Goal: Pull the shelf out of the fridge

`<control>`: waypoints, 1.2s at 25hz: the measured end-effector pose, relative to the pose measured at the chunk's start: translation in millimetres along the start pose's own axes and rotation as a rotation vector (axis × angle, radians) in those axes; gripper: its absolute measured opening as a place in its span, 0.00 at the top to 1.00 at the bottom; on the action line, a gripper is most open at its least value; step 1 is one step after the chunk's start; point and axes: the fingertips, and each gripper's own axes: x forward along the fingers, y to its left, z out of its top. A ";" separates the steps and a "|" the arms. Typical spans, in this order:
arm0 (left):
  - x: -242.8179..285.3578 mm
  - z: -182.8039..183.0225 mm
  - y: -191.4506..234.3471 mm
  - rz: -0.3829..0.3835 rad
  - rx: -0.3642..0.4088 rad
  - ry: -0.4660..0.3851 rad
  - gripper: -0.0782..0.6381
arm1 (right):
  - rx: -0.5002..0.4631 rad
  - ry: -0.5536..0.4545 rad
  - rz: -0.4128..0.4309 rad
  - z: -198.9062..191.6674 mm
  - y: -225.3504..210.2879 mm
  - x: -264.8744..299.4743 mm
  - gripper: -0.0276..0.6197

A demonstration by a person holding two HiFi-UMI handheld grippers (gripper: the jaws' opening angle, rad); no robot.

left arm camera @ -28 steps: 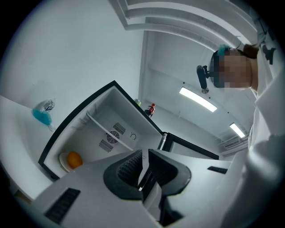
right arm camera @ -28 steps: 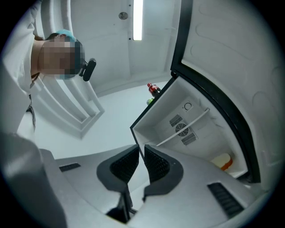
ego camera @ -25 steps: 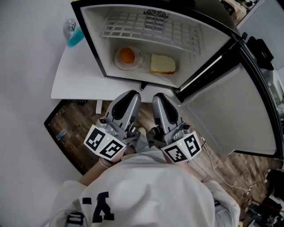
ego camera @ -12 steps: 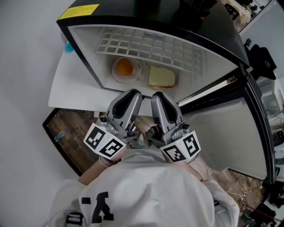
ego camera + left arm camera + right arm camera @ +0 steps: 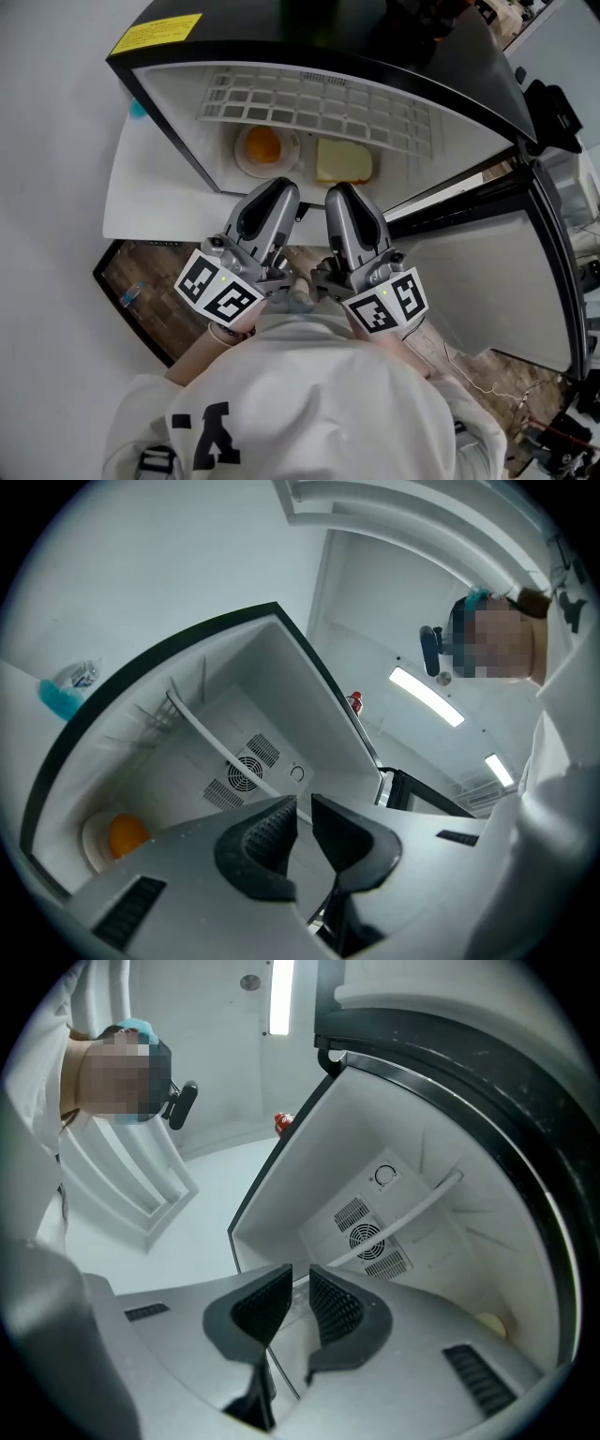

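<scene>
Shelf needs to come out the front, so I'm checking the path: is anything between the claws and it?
Nothing visible does. The door stands open; the wire shelf sits above the plate and bread, which lie below its path. The left claw and right claw are shut, empty.

**Quick headcount, for anyone keeping score**

So: one fridge [image 5: 178, 141] with one door [image 5: 487, 272], and just one wire shelf [image 5: 319, 101]. One plate [image 5: 242, 161], one orange [image 5: 262, 143], one slice of bread [image 5: 343, 161]. One fan vent [image 5: 246, 772]. One white table [image 5: 150, 192], one blue bottle [image 5: 58, 697]. Grippers, two: left gripper [image 5: 275, 192], right gripper [image 5: 345, 195].
</scene>
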 end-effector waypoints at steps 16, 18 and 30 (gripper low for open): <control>31.5 -1.8 32.7 -0.001 -0.065 0.030 0.65 | 0.103 0.019 -0.048 -10.5 -31.7 33.5 0.63; 35.8 -2.0 37.5 0.003 -0.069 0.038 0.65 | 0.108 0.020 -0.051 -10.9 -35.3 38.5 0.63; 61.4 -2.7 52.5 -0.007 -0.153 0.063 0.63 | 0.115 0.011 -0.077 -8.1 -53.3 60.1 0.60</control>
